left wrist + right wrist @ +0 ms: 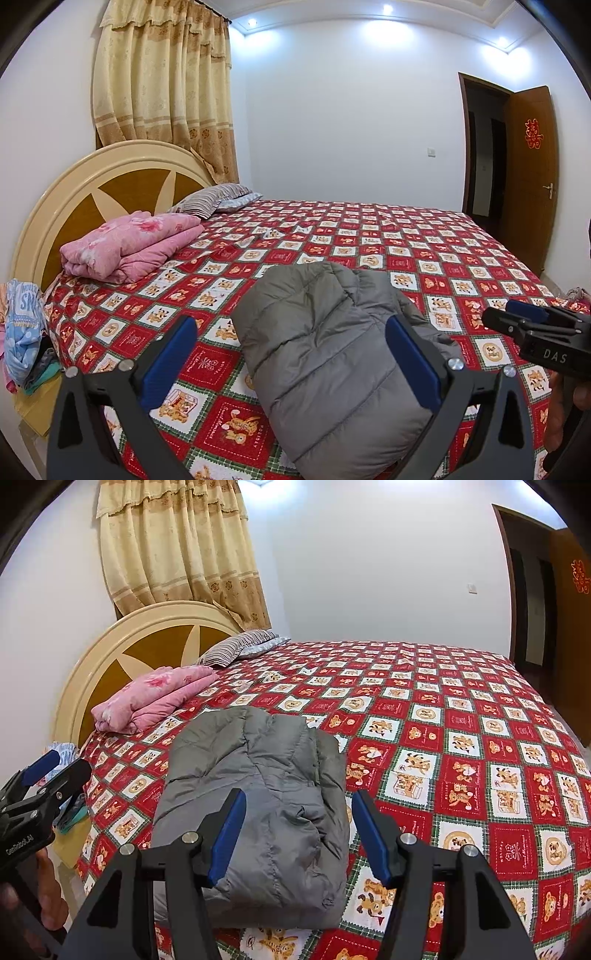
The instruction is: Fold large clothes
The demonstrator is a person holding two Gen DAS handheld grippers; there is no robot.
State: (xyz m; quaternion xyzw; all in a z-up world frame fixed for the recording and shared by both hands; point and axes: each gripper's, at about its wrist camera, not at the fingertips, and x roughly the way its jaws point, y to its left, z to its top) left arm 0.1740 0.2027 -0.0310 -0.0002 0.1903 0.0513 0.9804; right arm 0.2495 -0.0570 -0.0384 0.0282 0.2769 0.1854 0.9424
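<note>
The folded grey puffer jacket (pixel 258 812) lies on the bed (pixel 461 746), long axis pointing away toward the far wall. Both the left hand-held gripper (pixel 291 354), whose side reads "GenRobot.AI", and the right hand-held gripper (pixel 297 834), marked "DAS", are released, jaws apart above it.

The grey puffer jacket (pixel 332 354) (pixel 258 812) is quilted and padded. It lies folded into a compact, thick rectangle on the bed cover, in the lower centre of both frames. Its upper layer shows some wrinkles, and one folded edge runs along its right side.
</note>
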